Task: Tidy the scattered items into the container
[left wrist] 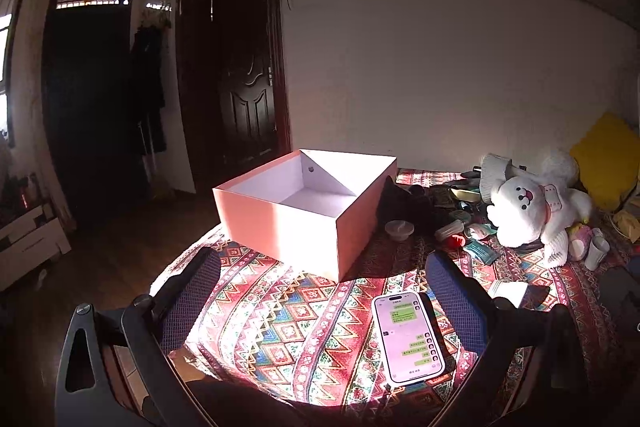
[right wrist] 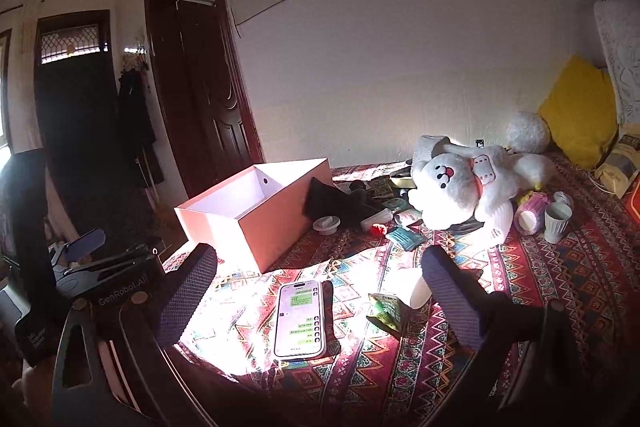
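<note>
An open pink box [left wrist: 304, 215] with a white inside stands on the patterned bedspread [left wrist: 280, 327]; it also shows in the right wrist view [right wrist: 248, 223]. To its right lie scattered items: a white plush toy [left wrist: 532, 211] [right wrist: 460, 187], small bottles, packets and a cup [right wrist: 558, 223]. A lit phone [left wrist: 408, 337] [right wrist: 300, 319] lies near both grippers. My left gripper [left wrist: 324, 303] is open and empty above the bedspread. My right gripper [right wrist: 320, 295] is open and empty, with the phone between its fingers' lines.
A yellow pillow [right wrist: 576, 111] and paper bags [right wrist: 618, 163] lie at the far right. A white wall runs behind the bed. Dark wooden doors [left wrist: 244, 67] and the floor are on the left past the bed's edge. The left gripper's body [right wrist: 108, 267] shows in the right view.
</note>
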{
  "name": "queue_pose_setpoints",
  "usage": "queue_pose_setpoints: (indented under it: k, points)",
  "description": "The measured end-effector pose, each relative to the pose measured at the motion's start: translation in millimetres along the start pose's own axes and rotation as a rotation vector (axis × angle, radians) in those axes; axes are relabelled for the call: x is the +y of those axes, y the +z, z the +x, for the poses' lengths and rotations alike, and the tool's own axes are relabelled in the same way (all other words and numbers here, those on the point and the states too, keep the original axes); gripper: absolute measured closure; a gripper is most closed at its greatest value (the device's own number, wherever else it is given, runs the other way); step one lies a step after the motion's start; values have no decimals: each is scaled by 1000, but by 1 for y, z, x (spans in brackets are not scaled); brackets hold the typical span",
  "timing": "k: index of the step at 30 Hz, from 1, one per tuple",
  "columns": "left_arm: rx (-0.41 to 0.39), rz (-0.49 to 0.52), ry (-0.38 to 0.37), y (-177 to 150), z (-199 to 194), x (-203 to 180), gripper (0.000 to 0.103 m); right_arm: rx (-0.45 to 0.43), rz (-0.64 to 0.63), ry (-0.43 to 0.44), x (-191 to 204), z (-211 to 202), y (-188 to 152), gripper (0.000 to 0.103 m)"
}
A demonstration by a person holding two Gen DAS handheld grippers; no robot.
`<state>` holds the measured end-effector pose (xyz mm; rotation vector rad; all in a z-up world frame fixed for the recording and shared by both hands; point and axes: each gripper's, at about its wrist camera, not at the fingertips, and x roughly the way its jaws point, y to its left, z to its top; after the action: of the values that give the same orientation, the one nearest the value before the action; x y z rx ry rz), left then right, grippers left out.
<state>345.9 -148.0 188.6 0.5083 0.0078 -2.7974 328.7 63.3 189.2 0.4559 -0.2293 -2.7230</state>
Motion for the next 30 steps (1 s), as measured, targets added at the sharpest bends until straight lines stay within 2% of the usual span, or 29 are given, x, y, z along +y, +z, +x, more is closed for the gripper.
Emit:
queue_pose_setpoints:
  k: [9,11,14,18,21,24,26,30]
  points:
    - [7,25,-61,0,-3,-21,0,-8,6,-21,-8,-10,2,1]
    - [33,39,-111,-2,2,-33,0,-9,-6,-39,-13,-10,-1,1]
    - [104,89,-234,-13,24,-63,0,23,13,-91,-32,-1,-6,1]
    - [233,226,-405,-34,74,-127,0,91,123,-223,-89,15,-14,1]
    - [343,303,-474,-44,121,-172,0,148,240,-356,-147,32,-17,1]
    - [416,351,-505,-50,167,-210,0,180,367,-440,-208,60,-9,1]
    - [466,385,-535,-55,191,-232,0,213,387,-483,-242,86,-1,1]
    - [574,438,-675,-73,220,-266,2,332,461,-585,-314,133,0,1]
